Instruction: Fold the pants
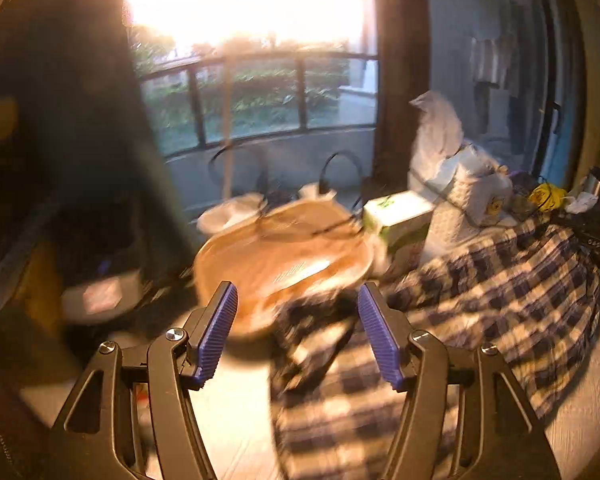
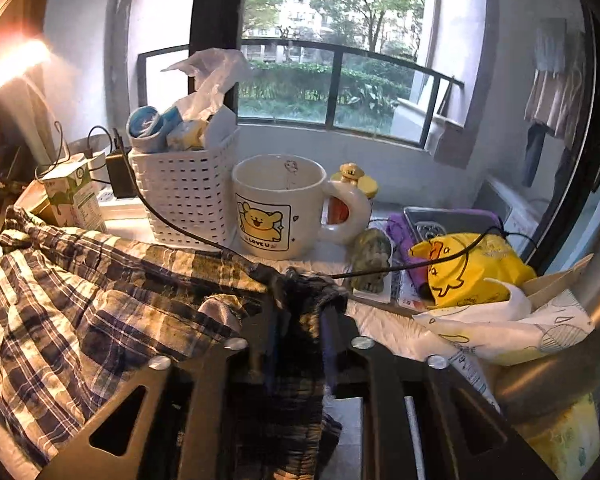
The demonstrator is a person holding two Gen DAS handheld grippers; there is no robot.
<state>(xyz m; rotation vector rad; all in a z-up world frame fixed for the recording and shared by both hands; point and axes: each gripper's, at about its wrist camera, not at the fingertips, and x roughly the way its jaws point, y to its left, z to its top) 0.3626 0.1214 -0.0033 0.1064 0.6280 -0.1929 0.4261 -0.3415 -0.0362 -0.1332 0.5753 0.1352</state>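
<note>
Motion blur smears most of the left wrist view. Its gripper [image 1: 298,332] stands released, the two blue pads [image 1: 220,332] well apart with nothing pressed between them; a dark fold of the pants [image 1: 480,288] lies under the gap, and whether it touches either pad cannot be told. The plaid pants spread to the right over a pale table [image 1: 240,412]. Behind them sit a wooden tray [image 1: 284,260], a green-and-white box [image 1: 398,214] and a white bag [image 1: 440,140], all soft-edged; glare washes out the window [image 1: 240,8] top, and the left side is too dark to read. The right wrist view is sharp. There the gripper [image 2: 300,336] is clenched on a bunched edge of the pants [image 2: 80,312], and the cloth hides most of both fingers and their pads. The rest of the pants trails left, cut off by the frame. Beyond stand a mug [image 2: 280,208], a white basket [image 2: 184,192], a carton [image 2: 74,196] and a yellow bag [image 2: 472,268], with a black cable [image 2: 172,224] across them.
</note>
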